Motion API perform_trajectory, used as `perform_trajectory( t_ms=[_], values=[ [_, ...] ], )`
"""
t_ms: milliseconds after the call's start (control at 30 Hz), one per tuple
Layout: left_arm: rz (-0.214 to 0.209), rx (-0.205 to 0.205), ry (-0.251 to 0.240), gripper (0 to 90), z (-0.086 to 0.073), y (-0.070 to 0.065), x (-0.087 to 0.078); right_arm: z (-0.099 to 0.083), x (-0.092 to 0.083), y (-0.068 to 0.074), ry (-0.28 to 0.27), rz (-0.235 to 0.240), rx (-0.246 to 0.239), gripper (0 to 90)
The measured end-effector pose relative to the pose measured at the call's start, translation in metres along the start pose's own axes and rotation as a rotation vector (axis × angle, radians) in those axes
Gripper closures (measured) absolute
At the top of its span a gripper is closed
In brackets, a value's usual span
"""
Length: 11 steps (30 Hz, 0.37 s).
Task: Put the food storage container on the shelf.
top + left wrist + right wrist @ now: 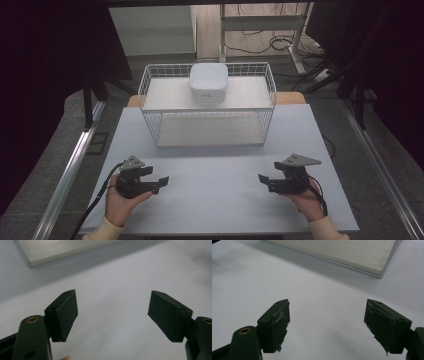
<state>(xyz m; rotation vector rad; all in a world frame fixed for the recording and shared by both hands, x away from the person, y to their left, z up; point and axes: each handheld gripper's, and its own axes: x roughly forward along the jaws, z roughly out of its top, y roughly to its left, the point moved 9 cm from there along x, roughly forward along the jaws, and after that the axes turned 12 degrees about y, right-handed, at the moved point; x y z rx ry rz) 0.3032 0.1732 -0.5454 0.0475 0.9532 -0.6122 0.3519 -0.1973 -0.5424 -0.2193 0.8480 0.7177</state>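
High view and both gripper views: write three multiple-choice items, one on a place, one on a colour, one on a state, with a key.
1. Where does the white box stand?
A. on the wire basket's upper shelf
B. on the table between the grippers
C. in the left gripper

2. What colour is the wire basket?
A. black
B. white
C. red

3. How do the right gripper's jaws stand?
A. shut on the box
B. shut on nothing
C. open with nothing between them

Key: 1 A, the box sits on top, at the shelf's back middle. 2 B, its wires are white. 3 C, the right gripper view shows bare table between the spread jaws.
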Motion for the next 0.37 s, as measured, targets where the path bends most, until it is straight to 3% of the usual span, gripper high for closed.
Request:
perform_trajectory(
  t_ms=[167, 233, 267, 367],
  values=[
    [0.005, 0.01, 0.006, 23.6, -0.0007, 0.0003, 0.002, 0.0009, -0.0013, -0.0001, -0.008, -0.001, -0.002, 20.6],
    [-0.012, -0.001, 0.005, 23.6, 0.0002, -0.0007, 0.0021, 0.0021, -0.003, 0.0013, -0.018, 0.024, 0.013, 20.6],
    [-0.033, -0.01, 0.002, 23.6, 0.0017, -0.0019, 0.0016, 0.0061, -0.0067, 0.0029, -0.053, 0.073, 0.049, 20.7],
    [-0.048, -0.022, -0.009, 23.7, 0.0052, -0.001, 0.0009, 0.0083, -0.0098, 0.0002, -0.066, 0.07, 0.063, 20.4]
  ],
)
